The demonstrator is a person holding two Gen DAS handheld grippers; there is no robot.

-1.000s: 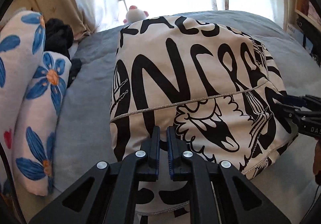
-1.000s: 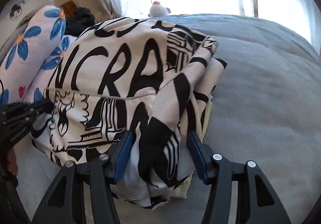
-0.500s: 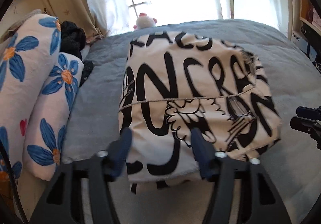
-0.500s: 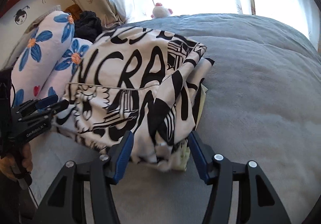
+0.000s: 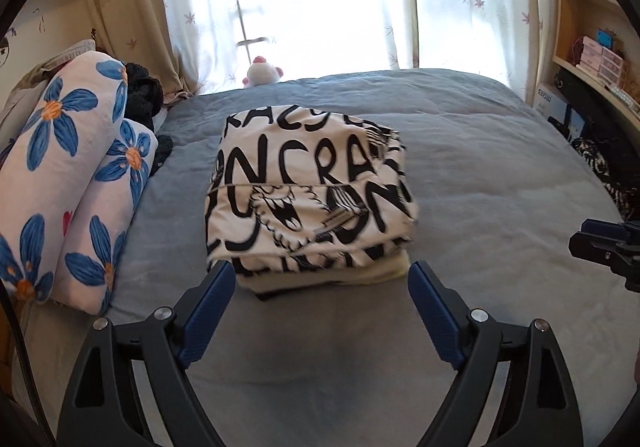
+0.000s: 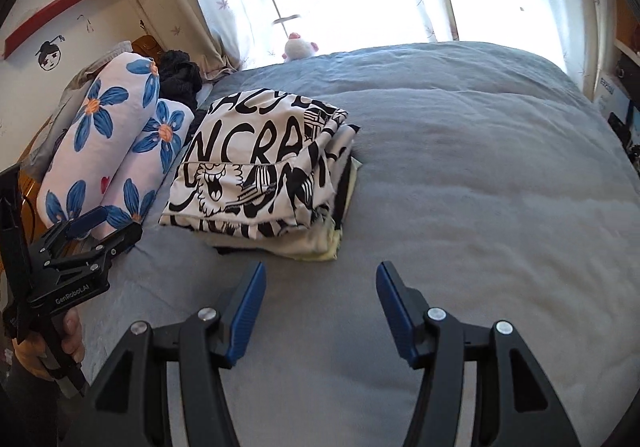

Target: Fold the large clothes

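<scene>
Beside folded garment (image 5: pixel 308 199), floral pillows (image 5: pixel 68 183), plush toy (image 5: pixel 262 73)

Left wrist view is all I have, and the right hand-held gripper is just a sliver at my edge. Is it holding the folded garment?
Observer: No. The right wrist view shows the right hand-held gripper open with nothing between its fingers. The folded black-and-white printed garment lies beyond the tips on the grey bedspread.
Operator: Is the fold's right edge tidy?
Observer: Not quite. On that side the layers stagger outward instead of stacking flush, and a pale yellow layer pokes out at the near corner.
</scene>
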